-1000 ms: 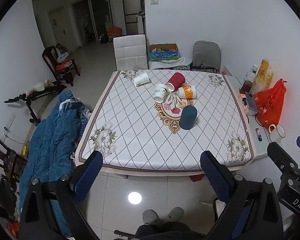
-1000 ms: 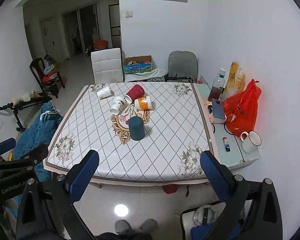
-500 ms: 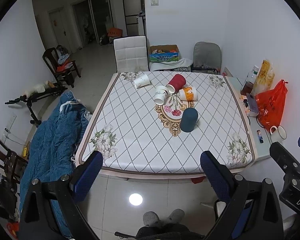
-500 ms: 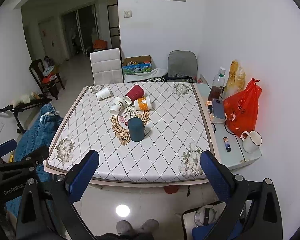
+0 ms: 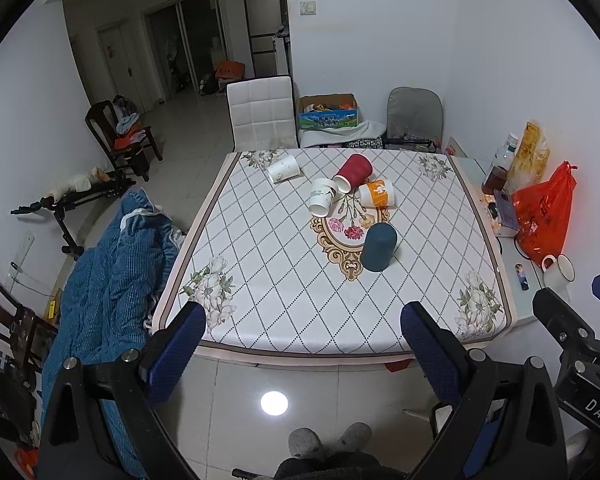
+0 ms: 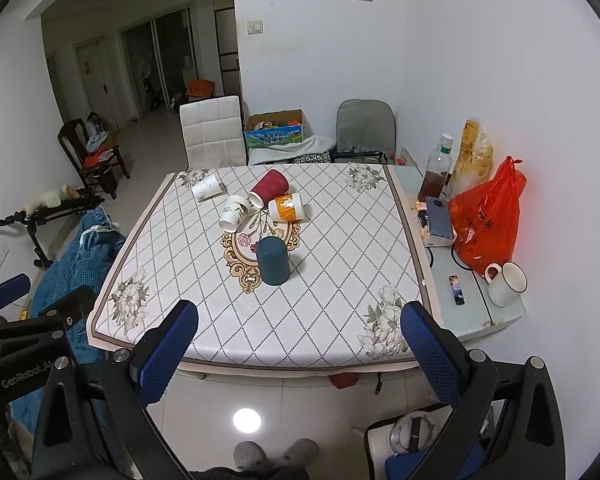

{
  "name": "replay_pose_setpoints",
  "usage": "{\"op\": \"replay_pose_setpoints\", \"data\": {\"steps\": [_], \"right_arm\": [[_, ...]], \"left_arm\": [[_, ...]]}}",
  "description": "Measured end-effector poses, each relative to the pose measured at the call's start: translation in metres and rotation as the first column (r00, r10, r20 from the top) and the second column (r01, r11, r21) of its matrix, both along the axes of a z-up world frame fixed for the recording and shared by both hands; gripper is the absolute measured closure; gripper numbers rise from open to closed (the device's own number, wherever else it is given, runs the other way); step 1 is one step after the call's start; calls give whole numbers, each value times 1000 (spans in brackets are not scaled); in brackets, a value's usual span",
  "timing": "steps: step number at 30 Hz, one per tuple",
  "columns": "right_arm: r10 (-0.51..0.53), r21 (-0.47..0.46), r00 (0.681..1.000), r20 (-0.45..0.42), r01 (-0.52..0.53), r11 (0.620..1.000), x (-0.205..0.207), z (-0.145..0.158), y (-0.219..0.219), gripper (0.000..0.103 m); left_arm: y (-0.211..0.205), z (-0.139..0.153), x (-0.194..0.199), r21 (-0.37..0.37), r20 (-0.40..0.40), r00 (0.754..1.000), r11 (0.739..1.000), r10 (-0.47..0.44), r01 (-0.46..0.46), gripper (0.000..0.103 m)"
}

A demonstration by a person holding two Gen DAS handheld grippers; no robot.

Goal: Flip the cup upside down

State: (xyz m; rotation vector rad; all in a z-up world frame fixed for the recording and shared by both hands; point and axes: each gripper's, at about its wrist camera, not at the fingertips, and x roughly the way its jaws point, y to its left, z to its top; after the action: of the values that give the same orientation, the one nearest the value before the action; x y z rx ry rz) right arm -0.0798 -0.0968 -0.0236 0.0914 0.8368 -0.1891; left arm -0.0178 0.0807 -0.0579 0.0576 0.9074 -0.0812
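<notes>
Both tools, left (image 5: pixel 300 344) and right (image 6: pixel 298 338), spread wide before the teal cup (image 6: pixel 273 261)

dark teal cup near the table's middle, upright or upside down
Upside down: the dark teal cup stands on the table with a closed, rounded top and no open mouth showing.

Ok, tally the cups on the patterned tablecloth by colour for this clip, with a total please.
White cups: 2, both on their sides
Red cup: 1, on its side
Orange-and-white cup: 1, on its side
Dark teal cup: 1, standing
Total: 5 on the tablecloth

The white mug on the side counter is not counted.
</notes>
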Motion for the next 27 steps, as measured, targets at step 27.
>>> {"op": "replay_pose_setpoints", "data": {"steps": [27], "right_arm": [[-2, 7, 1000, -9, 2, 1000, 13, -10, 2, 0]], "left_arm": [[-2, -3, 7, 4, -4, 1000, 1000, -18, 18, 3]]}}
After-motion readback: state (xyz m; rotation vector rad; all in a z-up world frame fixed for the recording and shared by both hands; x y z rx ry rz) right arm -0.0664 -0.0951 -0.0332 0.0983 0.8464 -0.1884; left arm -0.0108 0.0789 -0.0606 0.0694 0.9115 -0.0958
